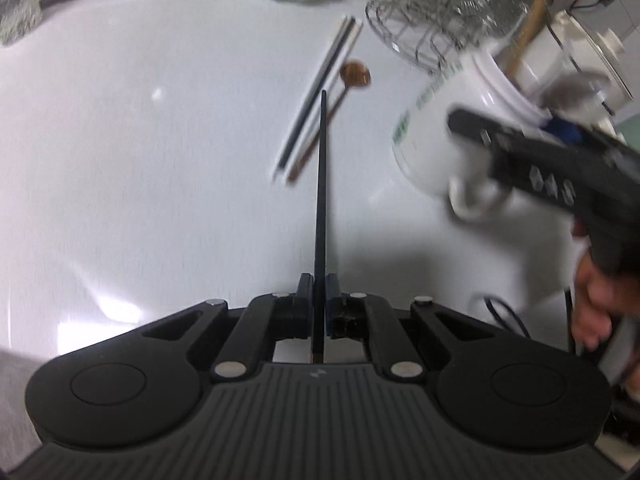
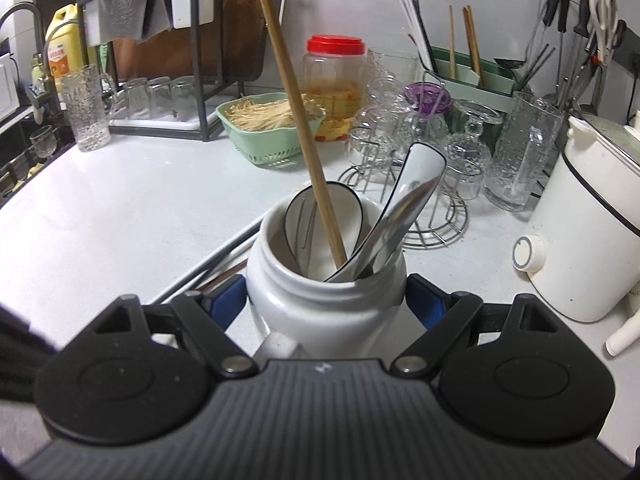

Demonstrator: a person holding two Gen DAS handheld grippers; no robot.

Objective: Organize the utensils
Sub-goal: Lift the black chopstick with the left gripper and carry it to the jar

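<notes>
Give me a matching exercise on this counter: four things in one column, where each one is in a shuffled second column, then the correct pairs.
Things:
1. black chopstick
2. white jar
3. wooden-handled spoon
4. long wooden stick

Places:
A. lying on the white counter beside the loose chopsticks
B. standing inside the jar with the spoons
C. pinched in the left hand-held gripper
D. clamped by the right hand-held gripper

Pairs: 1-C, 2-D, 3-A, 4-B
</notes>
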